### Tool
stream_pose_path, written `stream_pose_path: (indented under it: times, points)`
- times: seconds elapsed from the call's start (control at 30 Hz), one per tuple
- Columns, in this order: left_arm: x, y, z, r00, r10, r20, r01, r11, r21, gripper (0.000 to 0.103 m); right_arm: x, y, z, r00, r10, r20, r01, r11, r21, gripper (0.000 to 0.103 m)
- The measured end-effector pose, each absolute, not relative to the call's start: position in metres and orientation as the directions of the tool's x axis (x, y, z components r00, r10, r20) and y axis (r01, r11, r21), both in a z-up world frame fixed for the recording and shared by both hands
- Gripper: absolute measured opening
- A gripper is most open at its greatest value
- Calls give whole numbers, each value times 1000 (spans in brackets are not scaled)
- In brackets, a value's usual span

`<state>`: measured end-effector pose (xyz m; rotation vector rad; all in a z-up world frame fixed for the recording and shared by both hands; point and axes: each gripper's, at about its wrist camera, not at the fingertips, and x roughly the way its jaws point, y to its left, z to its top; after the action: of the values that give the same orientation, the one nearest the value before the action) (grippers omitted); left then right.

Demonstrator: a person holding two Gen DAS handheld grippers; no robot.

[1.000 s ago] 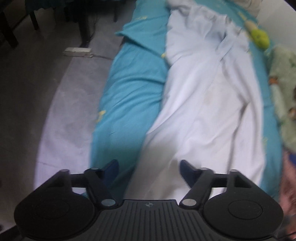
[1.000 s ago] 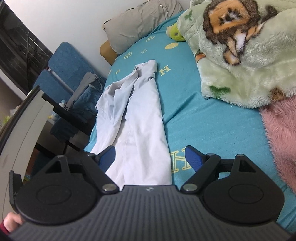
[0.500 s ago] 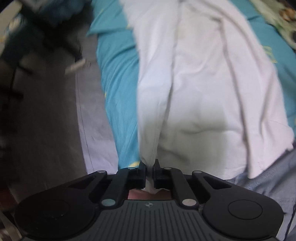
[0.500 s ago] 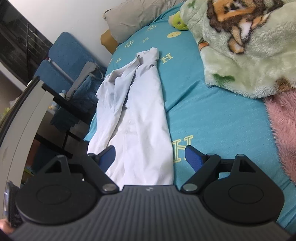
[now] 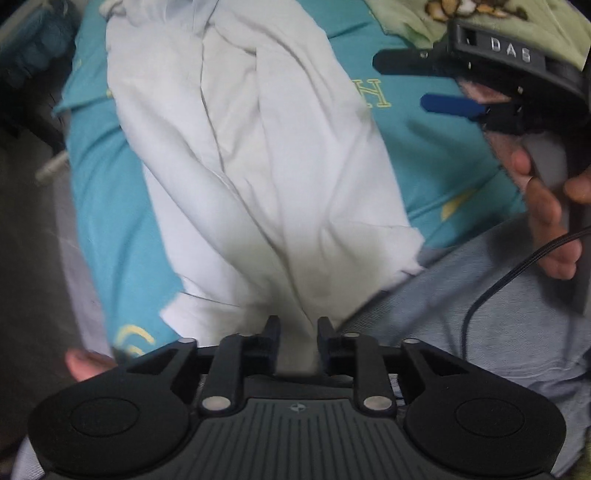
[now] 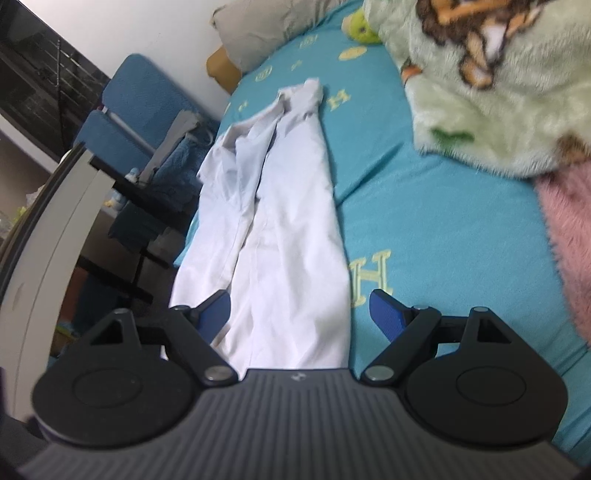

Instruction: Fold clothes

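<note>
We note the white garment [image 5: 258, 155] lying lengthwise on the bed [image 6: 443, 229], which has a teal sheet with yellow letters. Left gripper [image 5: 295, 326]: jaws clenched on the near hem of the garment, a bunch of white cloth pinched between them, at 6 o'clock in the left wrist view. Right gripper [image 6: 301, 308]: jaws released, spread wide, hovering over the garment's near end; the blue pads sit either side of the cloth, not touching it. In the left wrist view we see this gripper at 2 o'clock, held by a hand [image 5: 546, 206]. A green plush blanket [image 6: 498, 81] lies at 1 o'clock in the right wrist view, a pink fluffy one [image 6: 565, 236] at 3 o'clock. A grey pillow [image 6: 266, 29] lies at 12 o'clock and a blue chair [image 6: 136, 99] stands at 10 o'clock.
</note>
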<state>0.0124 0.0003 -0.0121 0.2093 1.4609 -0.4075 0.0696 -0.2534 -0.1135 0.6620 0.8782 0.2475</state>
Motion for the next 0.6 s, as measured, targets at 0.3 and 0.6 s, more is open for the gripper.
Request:
stream_pose_path:
  times: [0.3,0.6]
  points:
    - [43,86,-5,406,-282,-869,9,952,-304,78,76,-240,-142,482,509,-713,117,769,628,83]
    - [84,85,-67,317,-214,-924,-102,961,-258,80,75,-234,-158,399,536,-744,179,750,637,84]
